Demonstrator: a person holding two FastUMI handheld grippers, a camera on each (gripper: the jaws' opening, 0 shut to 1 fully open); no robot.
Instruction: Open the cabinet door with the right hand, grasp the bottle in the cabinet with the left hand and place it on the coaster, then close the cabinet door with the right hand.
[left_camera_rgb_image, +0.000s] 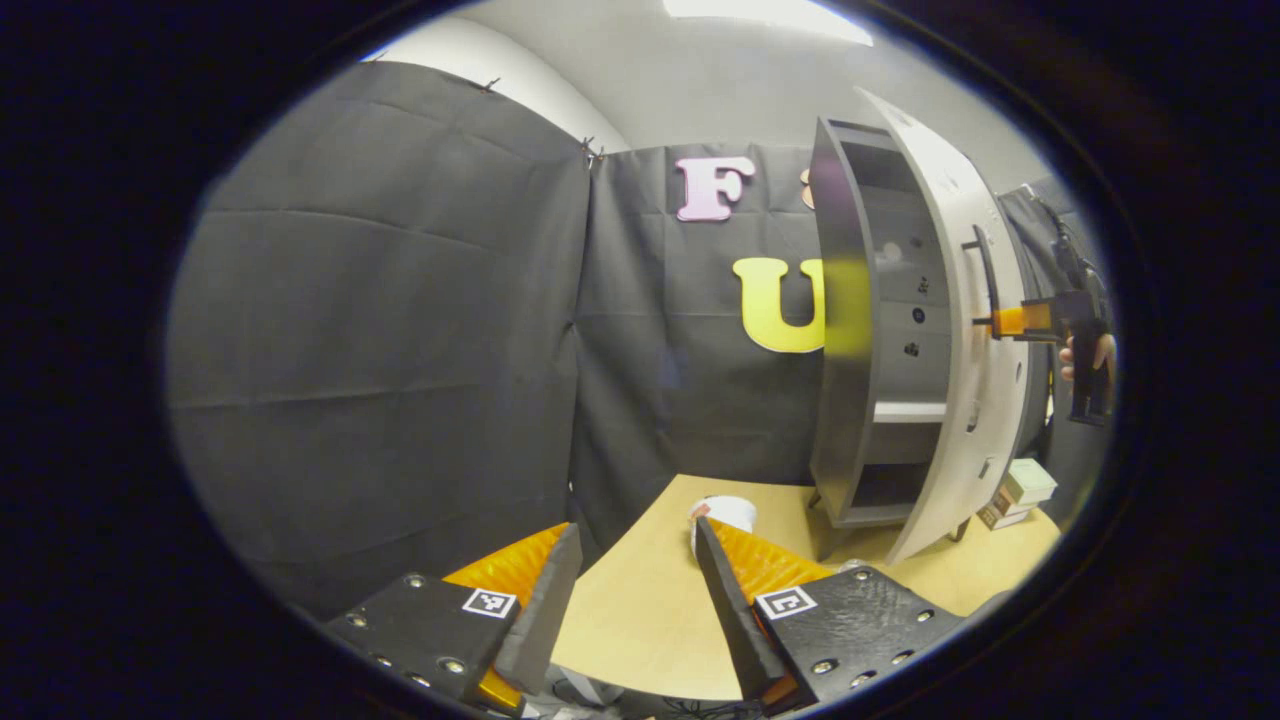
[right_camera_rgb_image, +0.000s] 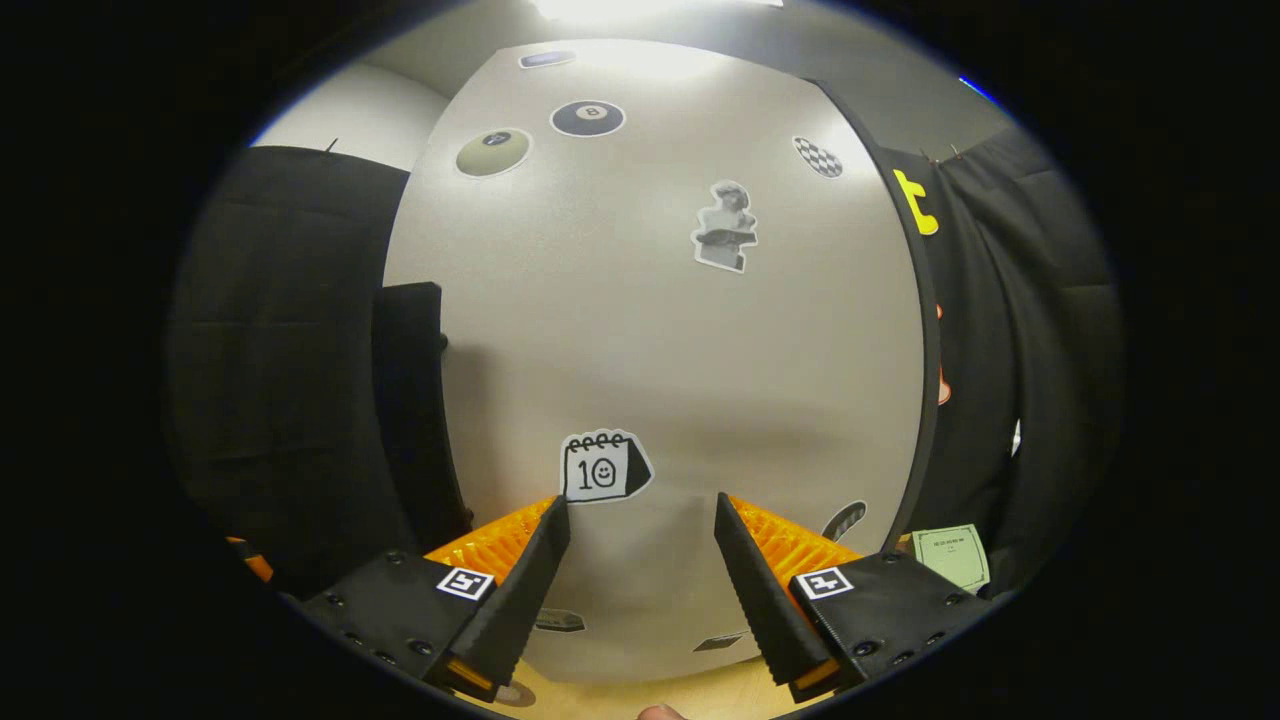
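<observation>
The cabinet stands at the far right of the wooden table, dark grey inside with pale shelves. Its door is light grey, partly swung out, and carries a dark handle; in the right gripper view its face bears stickers. The right claw sits at the door's handle side, and there I cannot tell its state; in its own view the fingers stand apart, released. The left claw hangs released over the table's near edge, just before a white bottle.

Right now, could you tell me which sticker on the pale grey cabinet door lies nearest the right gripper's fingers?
The white calendar sticker with a smiley face, just above the right gripper; the ball stickers sit far higher on the pale grey cabinet door.
</observation>
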